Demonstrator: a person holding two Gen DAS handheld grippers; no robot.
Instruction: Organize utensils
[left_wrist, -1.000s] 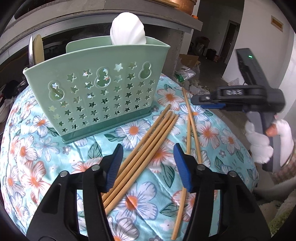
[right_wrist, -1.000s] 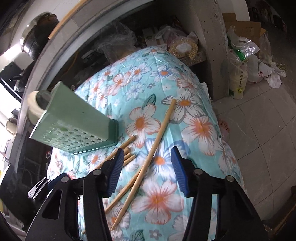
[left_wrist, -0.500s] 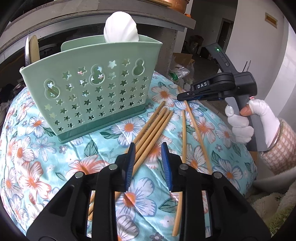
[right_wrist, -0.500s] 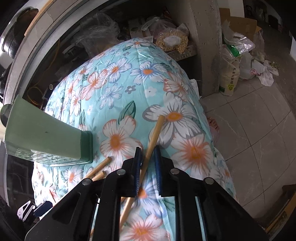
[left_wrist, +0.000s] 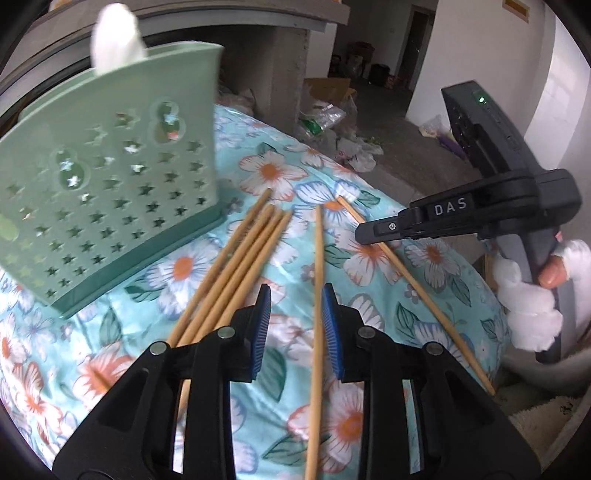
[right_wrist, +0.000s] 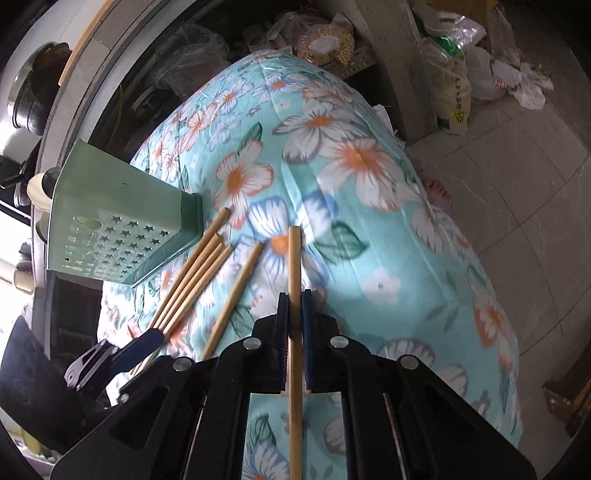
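Observation:
Several bamboo chopsticks lie on a floral cloth (left_wrist: 369, 266). A bunch of them (left_wrist: 236, 273) lies next to a green perforated utensil holder (left_wrist: 107, 206) with a white spoon (left_wrist: 114, 37) in it. My left gripper (left_wrist: 295, 325) is partly open above the cloth; a single chopstick (left_wrist: 317, 280) passes between its pads, against the right one. My right gripper (right_wrist: 294, 321) is shut on another chopstick (right_wrist: 294, 266), and shows in the left wrist view (left_wrist: 376, 234). The holder (right_wrist: 122, 236) stands to the left in the right wrist view.
The cloth covers a rounded table that drops off to a tiled floor (right_wrist: 517, 155) on the right. Plastic bags (right_wrist: 465, 62) and clutter lie beyond the far edge. A concrete counter (left_wrist: 236, 22) rises behind the holder.
My right gripper closed on a chopstick. My left gripper narrowed, then shifted right from the bunch to around the single chopstick.

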